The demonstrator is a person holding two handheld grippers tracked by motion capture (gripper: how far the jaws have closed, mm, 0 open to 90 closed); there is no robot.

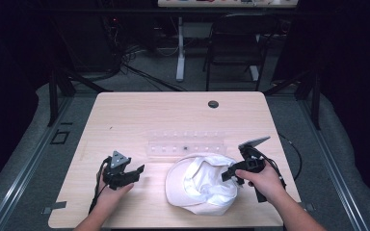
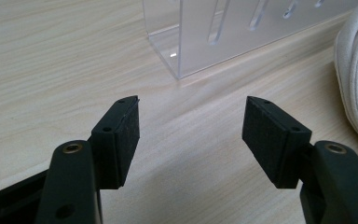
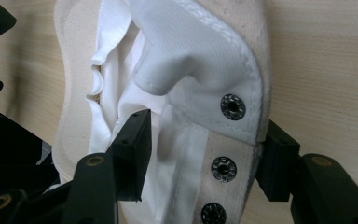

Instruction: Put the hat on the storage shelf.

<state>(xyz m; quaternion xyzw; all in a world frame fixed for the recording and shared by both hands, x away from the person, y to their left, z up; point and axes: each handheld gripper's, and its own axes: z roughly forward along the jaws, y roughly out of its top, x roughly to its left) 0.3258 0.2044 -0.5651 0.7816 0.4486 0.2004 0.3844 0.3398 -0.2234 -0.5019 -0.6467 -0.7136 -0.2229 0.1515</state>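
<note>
Jaws of the right gripper [image 3: 200, 154] straddle, not yet pinching, the snap strap [image 3: 223, 168] of a white cap [image 1: 202, 185] at the tabletop's [image 1: 125, 110] five o'clock, the grasp pending closure, while the left gripper [image 1: 132, 174] idles open at eight o'clock.

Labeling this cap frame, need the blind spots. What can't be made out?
- Right gripper view: whether the pads press the white cap's snap strap; its far pad sits behind the strap.
- High view: contents of the clear slotted rack, too small.
- Left gripper view: rack's top, cut off by the frame edge.
</note>
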